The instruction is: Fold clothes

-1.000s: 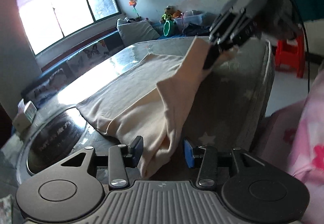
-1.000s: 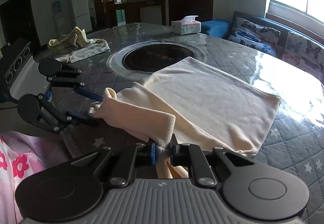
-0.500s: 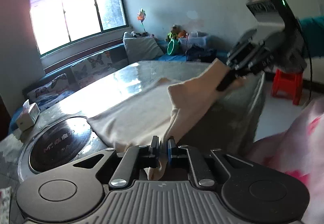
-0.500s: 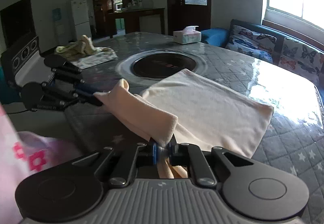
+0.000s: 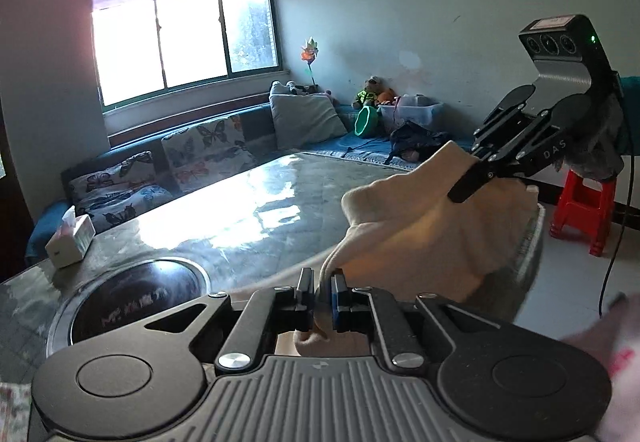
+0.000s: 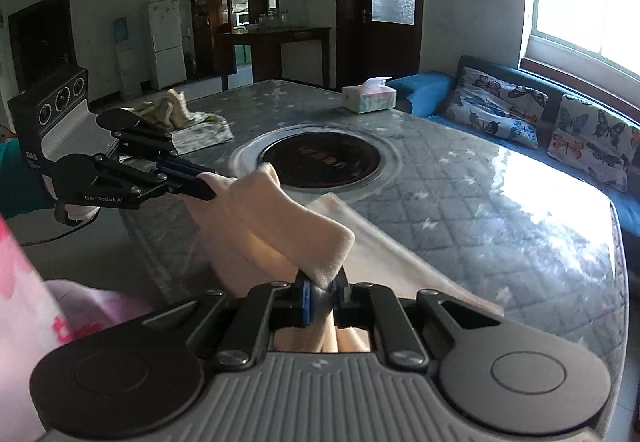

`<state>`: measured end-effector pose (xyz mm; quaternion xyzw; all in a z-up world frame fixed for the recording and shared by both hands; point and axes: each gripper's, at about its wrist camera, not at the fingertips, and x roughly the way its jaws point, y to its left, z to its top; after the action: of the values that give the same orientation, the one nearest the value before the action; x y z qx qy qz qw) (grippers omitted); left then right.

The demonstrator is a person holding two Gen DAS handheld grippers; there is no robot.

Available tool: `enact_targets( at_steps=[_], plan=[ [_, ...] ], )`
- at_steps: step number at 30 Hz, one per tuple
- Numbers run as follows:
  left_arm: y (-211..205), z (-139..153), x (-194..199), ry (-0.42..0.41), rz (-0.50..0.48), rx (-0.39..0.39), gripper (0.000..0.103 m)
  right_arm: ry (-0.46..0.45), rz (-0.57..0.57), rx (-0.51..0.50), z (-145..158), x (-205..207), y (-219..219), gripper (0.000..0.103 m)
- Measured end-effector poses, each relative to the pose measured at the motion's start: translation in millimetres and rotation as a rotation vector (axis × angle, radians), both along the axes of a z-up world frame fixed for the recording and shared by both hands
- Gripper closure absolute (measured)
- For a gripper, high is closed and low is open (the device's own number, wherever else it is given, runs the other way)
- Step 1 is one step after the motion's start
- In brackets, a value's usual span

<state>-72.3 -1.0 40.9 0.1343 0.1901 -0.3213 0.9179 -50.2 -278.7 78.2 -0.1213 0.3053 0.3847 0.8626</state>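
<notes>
Change since earlier frame: left gripper (image 5: 320,300) closed onto cream garment (image 5: 432,238), both corners lifted. Right gripper (image 6: 323,296) clamps other corner. Garment centre frame, above table (image 6: 500,210). Risk: thin pinch slipping under tension.

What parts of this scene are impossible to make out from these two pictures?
- Cream fleece garment: what kind it is; bunched, its lower part hidden behind the right tongs in the right wrist view.
- Writing on the round black hotplate in the grey quilted table: blurred, left wrist view.
- Yellow-green cloth pile: too small, right wrist view.
- Person: only a pink flowered sleeve, cut off by the edge.
</notes>
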Motion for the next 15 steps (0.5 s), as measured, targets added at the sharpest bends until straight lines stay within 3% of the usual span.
enact_targets(
  at_steps=[8, 13, 15],
  plan=[
    [-8.5, -16.5, 81.6, 0.048, 0.033, 0.031, 0.095, 0.041, -0.009, -0.039, -14.3, 82.5, 4.9, 0.095],
    [-19.1, -45.3, 131.3, 0.119, 0.072, 0.056, 0.094, 0.106, -0.054, -0.063, -56.4, 137.5, 9.7, 0.094],
    [-21.9, -58.3, 144.1, 0.149, 0.094, 0.070, 0.094, 0.133, -0.081, -0.065, -75.3, 154.5, 11.1, 0.089]
  ],
)
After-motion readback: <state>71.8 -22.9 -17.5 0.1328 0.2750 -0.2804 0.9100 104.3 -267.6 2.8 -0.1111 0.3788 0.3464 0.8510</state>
